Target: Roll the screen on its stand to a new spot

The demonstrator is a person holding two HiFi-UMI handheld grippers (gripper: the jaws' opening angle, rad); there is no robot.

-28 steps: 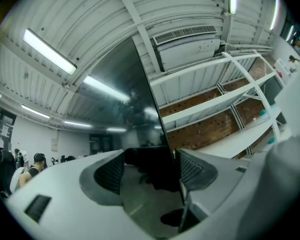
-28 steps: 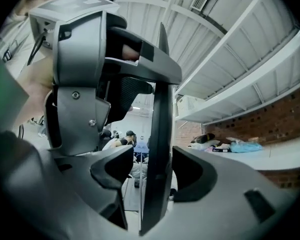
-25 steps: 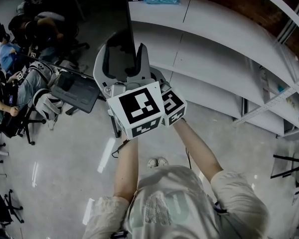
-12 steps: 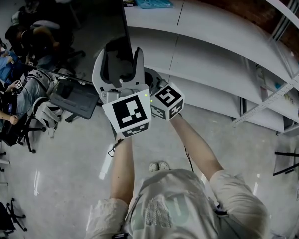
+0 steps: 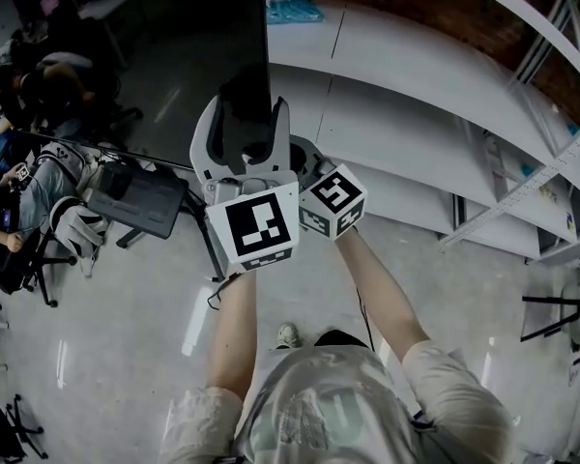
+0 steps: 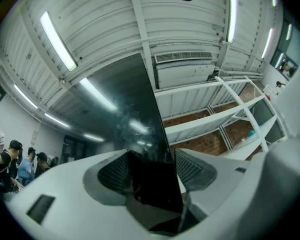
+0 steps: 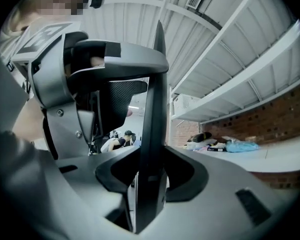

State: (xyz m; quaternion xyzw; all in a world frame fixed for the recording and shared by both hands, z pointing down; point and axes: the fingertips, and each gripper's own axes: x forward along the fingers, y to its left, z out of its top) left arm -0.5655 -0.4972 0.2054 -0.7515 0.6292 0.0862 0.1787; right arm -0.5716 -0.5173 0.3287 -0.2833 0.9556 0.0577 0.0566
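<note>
The screen (image 5: 244, 46) is a tall dark panel, seen almost edge-on from above in the head view. My left gripper (image 5: 246, 114) straddles its near edge, and in the left gripper view (image 6: 152, 171) both ribbed pads (image 6: 115, 171) sit against the glossy panel (image 6: 125, 119). The right gripper's marker cube (image 5: 331, 201) sits just right of the left one, its jaws hidden behind it there. In the right gripper view the jaws (image 7: 151, 174) are closing on the screen's thin edge (image 7: 155, 109), with the pads meeting both faces. The stand's dark leg (image 5: 213, 245) shows below.
Long white shelves (image 5: 416, 85) curve along the right, with a blue bundle (image 5: 292, 10) on top. Several seated people (image 5: 39, 85) and chairs fill the left. A dark flat case (image 5: 135, 196) stands on the floor just left of the screen. Metal racking (image 5: 551, 56) rises at far right.
The right gripper's cube has drawn up beside the left one at the screen's edge. The left gripper has kept its hold. The view has shifted slightly, so the screen looks broader.
</note>
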